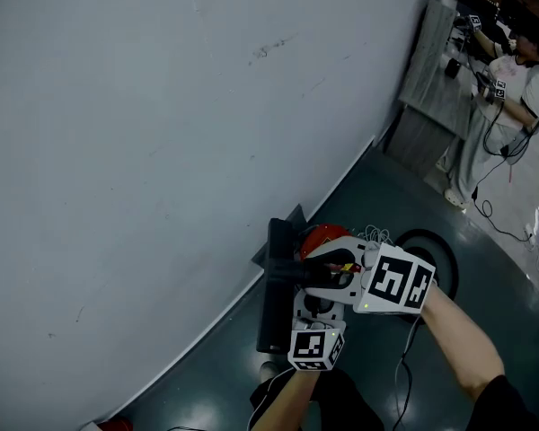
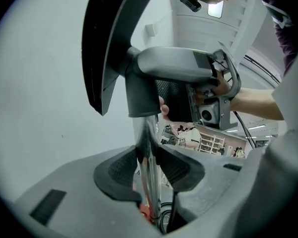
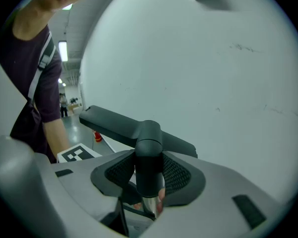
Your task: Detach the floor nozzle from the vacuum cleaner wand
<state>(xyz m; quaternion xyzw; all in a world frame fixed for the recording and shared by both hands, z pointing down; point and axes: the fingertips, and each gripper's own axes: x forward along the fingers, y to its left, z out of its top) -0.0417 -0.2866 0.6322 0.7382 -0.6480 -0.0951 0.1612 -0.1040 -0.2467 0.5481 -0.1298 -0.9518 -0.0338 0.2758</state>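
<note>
The dark floor nozzle (image 1: 274, 285) lies against the foot of the white wall, with the vacuum's red body (image 1: 323, 238) beside it. In the left gripper view the chrome wand (image 2: 148, 148) stands upright between the pads of my left gripper (image 2: 149, 165), which press on it just below the nozzle's grey neck (image 2: 141, 90). The right gripper (image 3: 149, 170) grips that neck (image 3: 149, 152) from the other side, its pads against it; the nozzle head (image 3: 114, 120) spreads out behind. In the head view both grippers (image 1: 316, 317) (image 1: 334, 272) crowd over the joint and hide it.
A white wall (image 1: 162, 133) runs close behind the nozzle. Cables (image 1: 404, 366) and a black round part (image 1: 428, 243) lie on the dark floor at the right. Another person (image 1: 512, 79) stands far back right by a grey cabinet (image 1: 436, 70). A small red cone (image 3: 96, 136) stands along the wall.
</note>
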